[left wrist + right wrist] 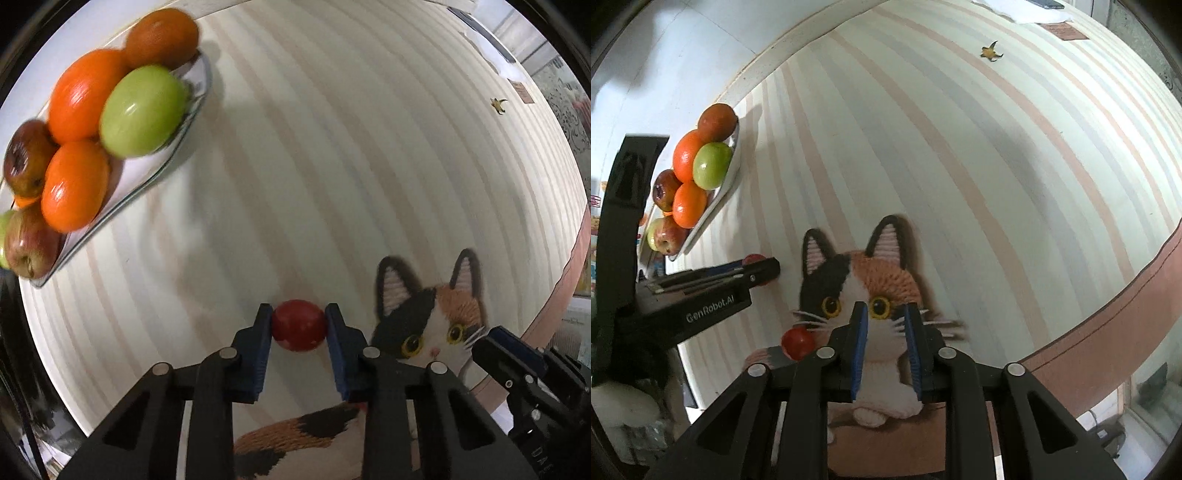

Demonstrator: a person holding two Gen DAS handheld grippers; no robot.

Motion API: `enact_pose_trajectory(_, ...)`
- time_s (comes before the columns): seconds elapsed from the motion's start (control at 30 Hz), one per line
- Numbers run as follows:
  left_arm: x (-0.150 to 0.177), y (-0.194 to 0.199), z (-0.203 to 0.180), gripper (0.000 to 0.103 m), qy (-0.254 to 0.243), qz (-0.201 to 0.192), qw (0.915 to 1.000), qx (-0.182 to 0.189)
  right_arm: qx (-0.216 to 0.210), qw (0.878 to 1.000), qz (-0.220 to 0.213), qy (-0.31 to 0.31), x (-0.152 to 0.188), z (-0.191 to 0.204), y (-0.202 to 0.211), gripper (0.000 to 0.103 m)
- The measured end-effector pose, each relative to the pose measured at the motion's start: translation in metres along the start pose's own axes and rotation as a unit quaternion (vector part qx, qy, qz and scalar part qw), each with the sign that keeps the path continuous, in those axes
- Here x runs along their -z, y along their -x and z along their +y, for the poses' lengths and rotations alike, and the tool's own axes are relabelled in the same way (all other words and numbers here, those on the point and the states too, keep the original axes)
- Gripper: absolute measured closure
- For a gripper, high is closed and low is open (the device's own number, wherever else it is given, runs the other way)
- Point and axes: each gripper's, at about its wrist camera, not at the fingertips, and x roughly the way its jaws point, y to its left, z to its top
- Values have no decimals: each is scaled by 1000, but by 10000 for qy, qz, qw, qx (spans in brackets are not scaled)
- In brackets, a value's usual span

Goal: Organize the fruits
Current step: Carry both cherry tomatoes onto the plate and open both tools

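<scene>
My left gripper (pixel 299 325) is shut on a small red fruit (pixel 299 325) and holds it over the striped cloth; the fruit peeks out beside the left gripper in the right wrist view (pixel 753 258). A glass tray (pixel 192 107) at the upper left holds oranges (pixel 83 96), a green apple (pixel 142 110) and red apples (pixel 31 245); the tray also shows in the right wrist view (pixel 733 155). Another small red fruit (pixel 797 342) lies on the cloth just left of my right gripper (pixel 884 326), which is open and empty over the cat picture.
The table is covered with a striped cloth (pixel 332 147) with a cat picture (pixel 857 291). A small yellow star-shaped scrap (pixel 990 51) lies far back on the right. Papers (pixel 1015 9) lie at the far edge. The table's edge curves along the right side.
</scene>
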Motion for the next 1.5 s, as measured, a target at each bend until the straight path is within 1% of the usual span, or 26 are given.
enact_pose_trajectory(0.03,4,2,9,77,72,-16,10000,7,-48,10000,40,-8,1,1,0,71)
enact_pose_trajectory(0.1,20,4,23,77,252,-32,9997,33,-193,9998,45,-6,3,4,-3,69)
enact_pose_trajectory(0.2,37,11,53,77,625,-37,9980,77,-439,9990,63,92,6,16,-6,69)
enact_pose_trajectory(0.3,54,16,80,77,1015,-20,9947,169,-603,9975,89,349,11,35,-7,69)
enact_pose_trajectory(0.37,63,17,96,77,1279,19,9913,309,-685,9962,163,505,14,45,-9,69)
enact_pose_trajectory(0.5,77,17,119,77,1656,42,9853,425,-684,9934,380,842,21,68,-22,69)
enact_pose_trajectory(0.63,88,16,138,77,1843,36,9817,479,-429,9917,546,1084,28,80,-41,70)
enact_pose_trajectory(0.7,91,19,143,77,1900,18,9805,497,-294,9905,419,1276,32,86,-42,75)
enact_pose_trajectory(0.8,92,22,150,77,2018,-39,9776,599,-211,9894,357,1392,32,92,-43,75)
enact_pose_trajectory(0.87,97,34,162,77,2141,-116,9741,720,-254,9895,327,1386,30,95,-42,75)
enact_pose_trajectory(1.0,91,57,188,77,2417,-361,9646,988,-524,9888,218,1382,16,111,-36,75)
enact_pose_trajectory(1.07,84,70,201,77,2519,-519,9605,1066,-787,9878,178,1333,3,124,-33,75)
enact_pose_trajectory(1.13,73,82,216,77,2594,-698,9573,1069,-1056,9858,132,1298,-11,139,-30,75)
enact_pose_trajectory(1.17,69,84,216,77,2619,-749,9562,1066,-1190,9847,108,1271,-18,146,-30,75)
enact_pose_trajectory(1.23,56,95,228,77,2666,-854,9542,1053,-1462,9814,31,1246,-33,164,-32,75)
enact_pose_trajectory(1.3,42,103,234,77,2675,-971,9534,998,-1649,9793,14,1172,-46,176,-37,75)
enact_pose_trajectory(1.37,30,109,237,77,2647,-1047,9544,899,-1804,9777,-1,1077,-60,185,-45,75)
enact_pose_trajectory(1.5,14,104,245,77,2631,-1012,9555,874,-1889,9773,13,963,-77,196,-65,75)
